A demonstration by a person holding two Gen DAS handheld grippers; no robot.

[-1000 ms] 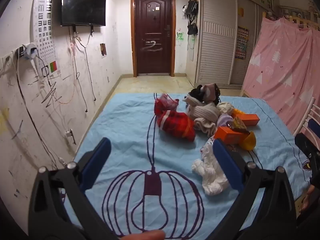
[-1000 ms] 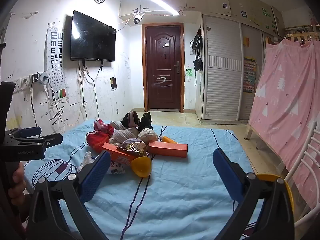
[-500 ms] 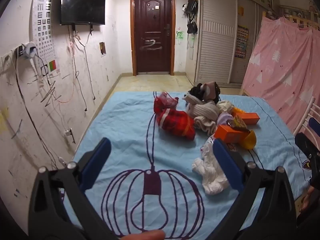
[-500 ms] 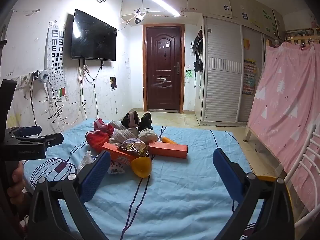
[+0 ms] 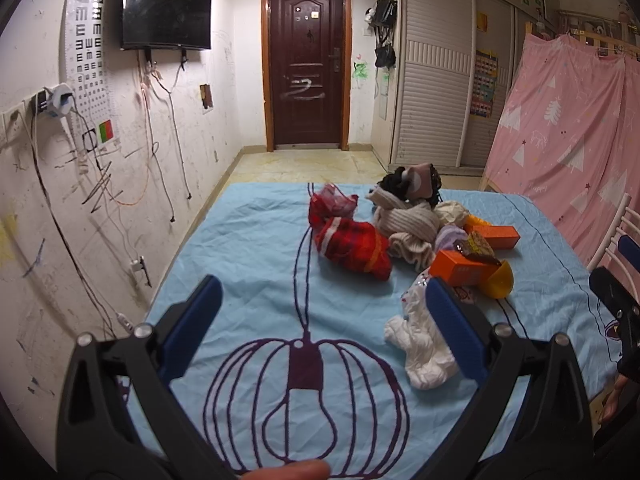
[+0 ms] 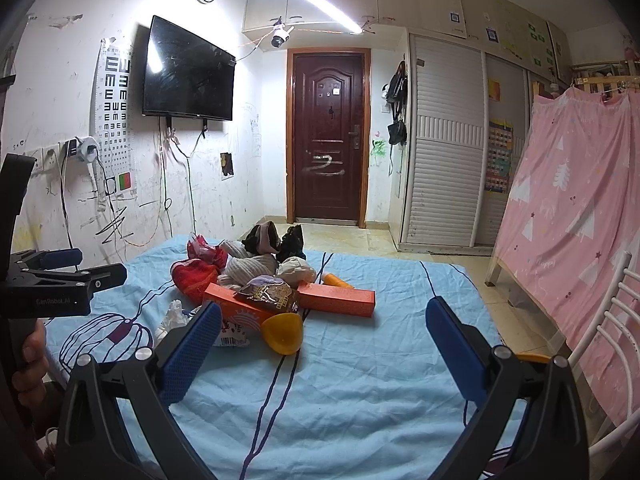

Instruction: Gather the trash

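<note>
A bed with a light blue sheet (image 6: 360, 380) fills the lower part of both views, in a room with a dark door and a wall television. Near the middle of the bed sits a mixed heap. The trash in it: two orange boxes (image 6: 338, 300), one lying across the other, a dark snack wrapper (image 6: 268, 292) resting on top of the nearer box, a yellow plastic cup (image 6: 282, 332) tipped on its side just in front, and a crumpled white plastic bag (image 5: 424, 344) at the near edge of the heap. Behind these lie red socks (image 5: 352, 246) and beige knitted clothes (image 5: 408, 224), touching the boxes.

The left gripper (image 5: 320, 332) hovers above the sheet, spread wide and empty, with the white bag just beside its right finger. The right gripper (image 6: 324, 344) is likewise spread wide and empty, facing the heap from the other side, well short of it.

No bin or collecting bag is visible. Judging from this, collection has not begun: every piece of trash is on the bed and all of it remains to be picked up.
</note>
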